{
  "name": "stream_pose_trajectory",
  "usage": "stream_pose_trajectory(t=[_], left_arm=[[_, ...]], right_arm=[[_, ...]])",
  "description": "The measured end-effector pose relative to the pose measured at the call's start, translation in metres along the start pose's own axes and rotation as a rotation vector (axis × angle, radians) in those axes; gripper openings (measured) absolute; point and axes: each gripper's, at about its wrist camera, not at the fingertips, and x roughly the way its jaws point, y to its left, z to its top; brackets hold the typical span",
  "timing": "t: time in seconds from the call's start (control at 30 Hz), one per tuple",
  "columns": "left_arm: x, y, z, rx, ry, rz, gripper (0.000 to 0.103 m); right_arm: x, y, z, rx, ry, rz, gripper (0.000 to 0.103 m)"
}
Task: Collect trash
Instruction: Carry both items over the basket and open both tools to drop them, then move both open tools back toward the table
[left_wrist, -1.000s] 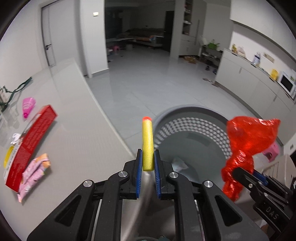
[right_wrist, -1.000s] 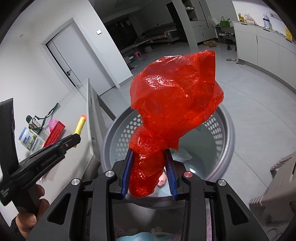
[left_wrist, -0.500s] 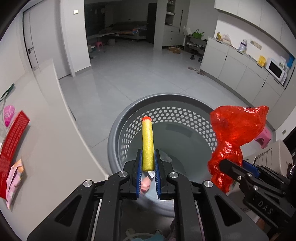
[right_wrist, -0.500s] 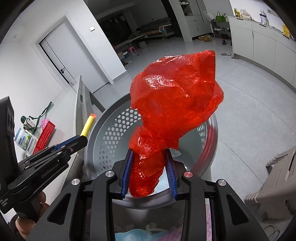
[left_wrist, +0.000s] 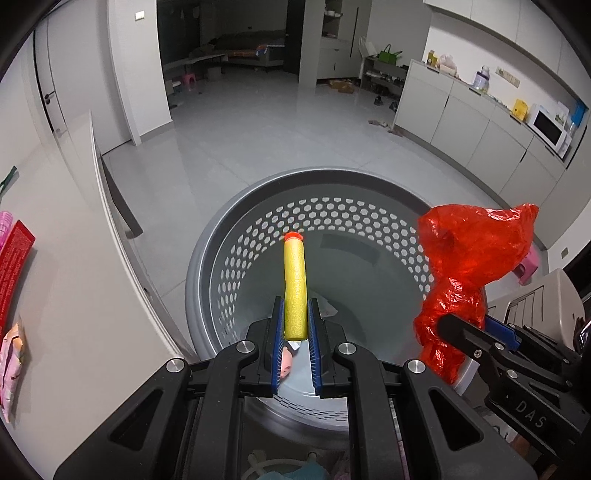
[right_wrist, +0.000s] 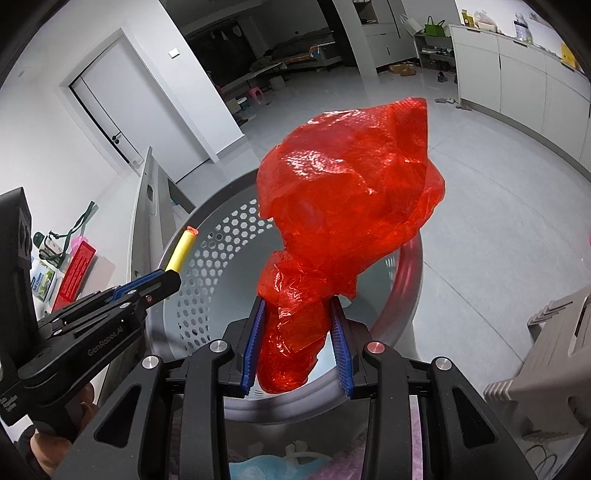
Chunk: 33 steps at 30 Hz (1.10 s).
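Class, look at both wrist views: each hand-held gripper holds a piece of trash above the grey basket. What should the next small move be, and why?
Probably open both and let the pieces drop. The left hand-held gripper is shut on the yellow foam dart and the right hand-held gripper on the red plastic bag, and both appear to hang over the open mouth of the grey basket.

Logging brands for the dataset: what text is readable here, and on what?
"DAS": on the right gripper body.
"GenRobot.AI": on the left gripper arm.
Red box, green-and-white packet and counter items: print too small or blurred.
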Motion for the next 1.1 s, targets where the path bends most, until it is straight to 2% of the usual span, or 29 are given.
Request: stream_pose_trajectory(t=[0.2, 0.3, 0.37, 0.43, 0.47, 0.87, 1.1], left_arm=[[0.000, 0.001, 0.003, 0.000, 0.006, 0.011, 0.013], [0.000, 0.003, 0.003, -0.014, 0.013, 0.016, 0.014], [-0.001, 0.005, 0.002, -0.021, 0.007, 0.022, 0.025], [-0.003, 0.006, 0.003, -0.026, -0.004, 0.034, 0.054], [-0.005, 0.007, 0.003, -0.030, -0.016, 0.040, 0.059], [-0.011, 0.013, 0.002, -0.042, -0.032, 0.047, 0.062], [-0.017, 0.014, -0.004, -0.047, -0.050, 0.055, 0.070]], right_arm=[[0.002, -0.003, 0.001, 0.001, 0.001, 0.001, 0.033], [0.000, -0.007, 0.001, 0.006, -0.006, 0.001, 0.042], [-0.002, -0.008, 0.000, 0.007, -0.016, 0.013, 0.047], [-0.003, -0.008, 0.000, 0.005, -0.028, 0.017, 0.057], [-0.004, -0.007, -0.001, 0.002, -0.036, 0.014, 0.058], [-0.008, -0.005, -0.001, 0.000, -0.048, 0.015, 0.059], [-0.013, -0.003, 0.000, -0.008, -0.055, 0.013, 0.061]])
